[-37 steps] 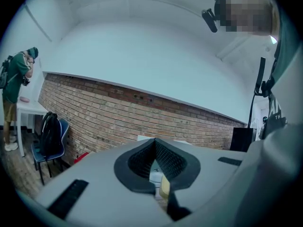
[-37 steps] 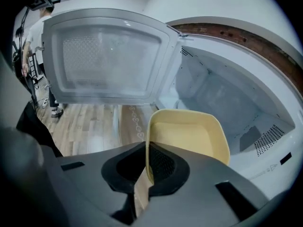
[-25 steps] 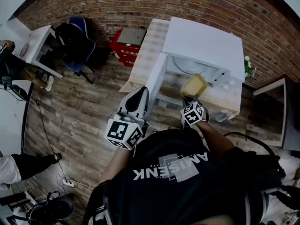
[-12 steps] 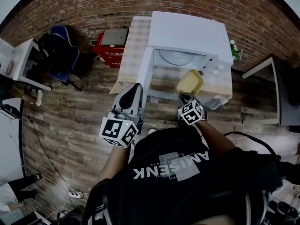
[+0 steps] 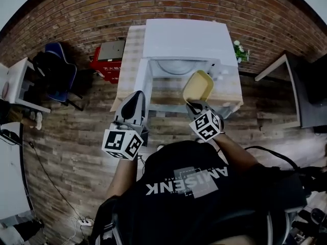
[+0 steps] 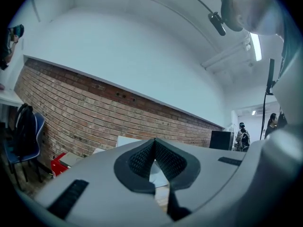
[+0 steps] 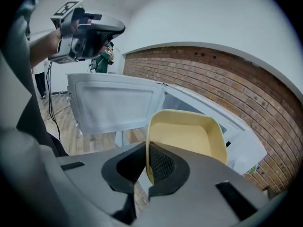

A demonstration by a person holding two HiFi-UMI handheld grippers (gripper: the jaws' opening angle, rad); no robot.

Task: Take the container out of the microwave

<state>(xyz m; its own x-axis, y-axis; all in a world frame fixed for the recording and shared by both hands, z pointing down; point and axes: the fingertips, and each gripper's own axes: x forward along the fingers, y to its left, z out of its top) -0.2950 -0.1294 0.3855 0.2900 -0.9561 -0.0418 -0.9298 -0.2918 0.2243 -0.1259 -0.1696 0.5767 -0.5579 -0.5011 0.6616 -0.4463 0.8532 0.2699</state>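
Right gripper was clamped on the near rim of the container, at frame centre, before the microwave mouth. Left gripper was closed, empty. Advised: hold container level, grip firm, steer clear of door.

Pale wooden table, white microwave standing on it (door open), small plant beside

Person: black short-sleeved shirt, white print "AMISENK" over a grey square on the back. Left gripper and right gripper: pale grey moulded shells, tapering forward, with black rectangular slots. Each bears a cube with black-and-white square markers. Pads: black, fine mesh texture.
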